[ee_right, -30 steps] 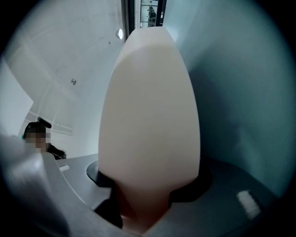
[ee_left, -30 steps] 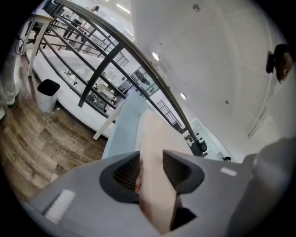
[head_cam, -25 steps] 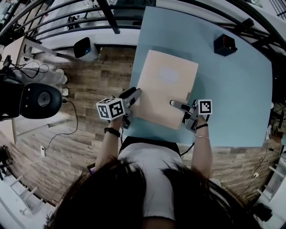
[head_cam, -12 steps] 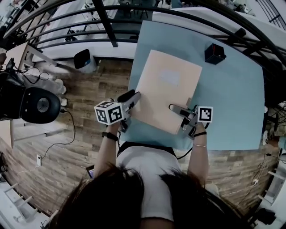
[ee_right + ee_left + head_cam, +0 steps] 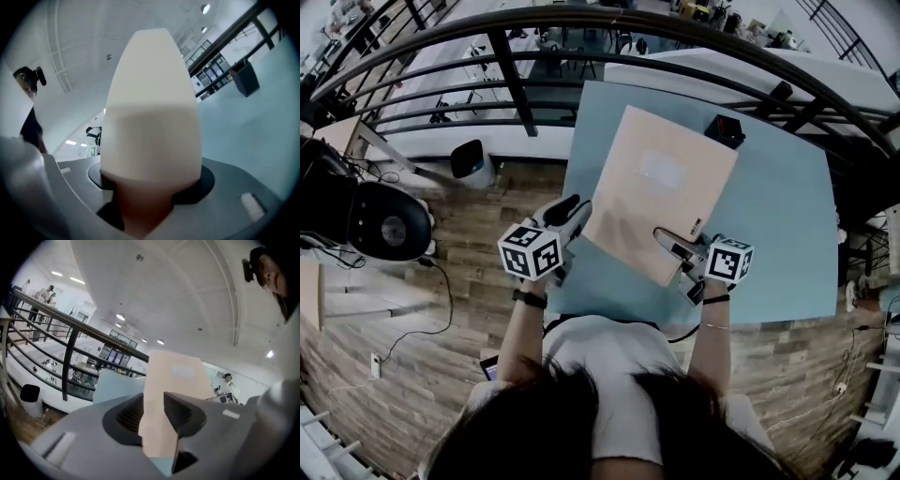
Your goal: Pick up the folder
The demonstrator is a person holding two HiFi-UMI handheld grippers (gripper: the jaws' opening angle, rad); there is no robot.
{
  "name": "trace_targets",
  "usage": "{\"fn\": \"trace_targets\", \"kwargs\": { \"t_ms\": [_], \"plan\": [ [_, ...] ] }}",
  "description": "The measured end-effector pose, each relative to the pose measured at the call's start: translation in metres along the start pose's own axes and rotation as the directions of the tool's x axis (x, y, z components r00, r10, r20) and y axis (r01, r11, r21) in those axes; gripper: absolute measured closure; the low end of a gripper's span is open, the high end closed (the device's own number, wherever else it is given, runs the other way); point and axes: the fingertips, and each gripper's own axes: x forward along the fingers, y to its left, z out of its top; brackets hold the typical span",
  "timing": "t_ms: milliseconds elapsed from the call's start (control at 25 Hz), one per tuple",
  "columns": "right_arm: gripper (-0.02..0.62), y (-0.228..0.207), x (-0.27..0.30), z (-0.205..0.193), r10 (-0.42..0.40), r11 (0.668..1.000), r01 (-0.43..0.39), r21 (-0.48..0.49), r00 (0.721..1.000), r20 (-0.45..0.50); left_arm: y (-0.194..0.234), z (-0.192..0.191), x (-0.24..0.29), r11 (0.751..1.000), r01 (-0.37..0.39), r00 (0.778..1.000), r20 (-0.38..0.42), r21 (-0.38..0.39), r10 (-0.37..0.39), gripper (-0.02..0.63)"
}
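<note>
Peach-coloured, the folder (image 5: 661,192) hangs mid-frame in the head view, held tilted above the pale blue table (image 5: 773,220). Its left edge sits pinched in the left gripper (image 5: 570,211), whose jaws have just been closing on it. The right gripper (image 5: 673,244) clamps its lower right edge.

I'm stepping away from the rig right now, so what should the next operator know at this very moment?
Left gripper: clamped on the near left edge of the folder; its jaws have just been closing onto it.
Right gripper: clamped on the folder's near right edge.
Folder: off the blue table, tilted, held between both grippers. A black box sits on the table beyond it.
Done: grasp and lift.
Left: probably only to hold it steady with both grips firm.
</note>
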Motion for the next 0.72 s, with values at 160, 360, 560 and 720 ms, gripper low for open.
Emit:
{"fn": "trace_targets", "kwargs": {
  "t_ms": [160,360,560,720],
  "plan": [
    [0.302,0.011,-0.013,0.014,-0.084,0.988,0.090,-0.127,0.995,0.056,-0.013,0.019,-0.002,0.998,0.001,0.999,0.039,0.061,-0.003,0.425],
    [0.305,0.025,-0.032,0.033,-0.167,0.939,0.204,-0.276,0.974,0.152,-0.028,0.033,-0.004,0.990,-0.011,0.998,0.055,0.138,0.003,0.448],
    [0.308,0.029,-0.049,0.049,-0.260,0.857,0.347,-0.380,0.930,0.261,-0.039,0.036,-0.006,0.983,-0.030,0.998,0.063,0.183,0.018,0.469],
    [0.310,0.027,-0.058,0.054,-0.317,0.785,0.448,-0.428,0.884,0.344,-0.043,0.034,-0.010,0.975,-0.044,0.997,0.078,0.217,0.028,0.485]
  ]
}}
